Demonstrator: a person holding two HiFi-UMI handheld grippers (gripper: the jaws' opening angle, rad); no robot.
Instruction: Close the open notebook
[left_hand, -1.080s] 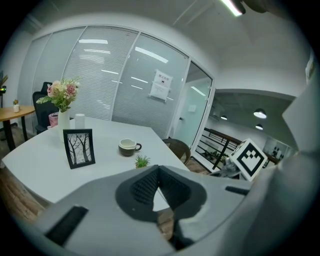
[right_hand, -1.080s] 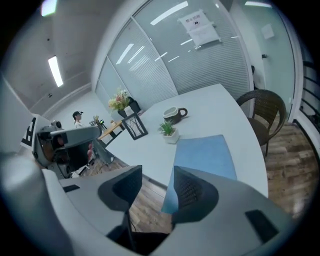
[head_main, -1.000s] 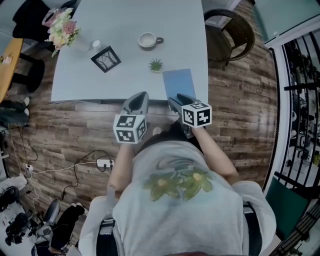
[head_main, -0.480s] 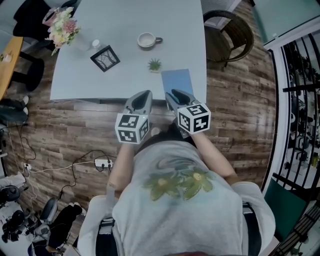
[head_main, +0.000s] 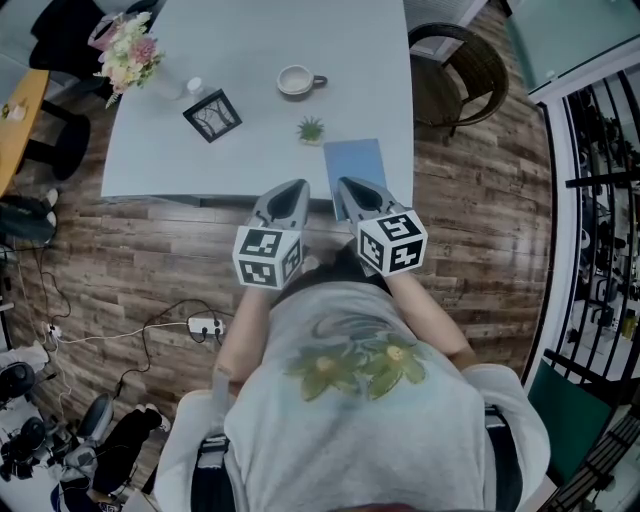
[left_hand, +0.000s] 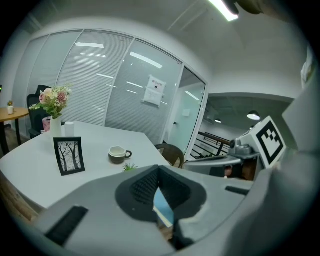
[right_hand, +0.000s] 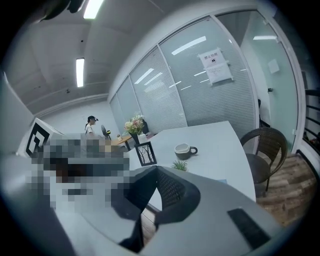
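- The flowers (head_main: 125, 55), picture frame (head_main: 212, 117), cup (head_main: 296, 80) and small plant (head_main: 312, 130) stand across the far and middle tabletop (head_main: 250, 40). All are where they were a second ago, so nothing there has been disturbed.
- The left gripper (head_main: 289, 190) hangs just off the near edge of the tabletop, at about 7 o'clock of the notebook. Its jaws are together with nothing between them, and it has hardly shifted.
- The notebook (head_main: 355, 160) lies flat at the near right edge of the tabletop, at about 5 o'clock of the small plant. Its blue cover is up and no open page shows, so it reads as closed. It has not moved over the last second.
- The right gripper (head_main: 348, 188) is where the change is. A second ago its jaws stood wide apart by the notebook's near edge. They have just been closing and now meet on nothing. The gripper has also lifted, with its marker cube nearer the head camera, and sits at the notebook's 6 o'clock, seemingly clear of the cover.
- With the cover down and both grippers empty and off it, the task looks finished. All that seems left is to back away without nudging the notebook.
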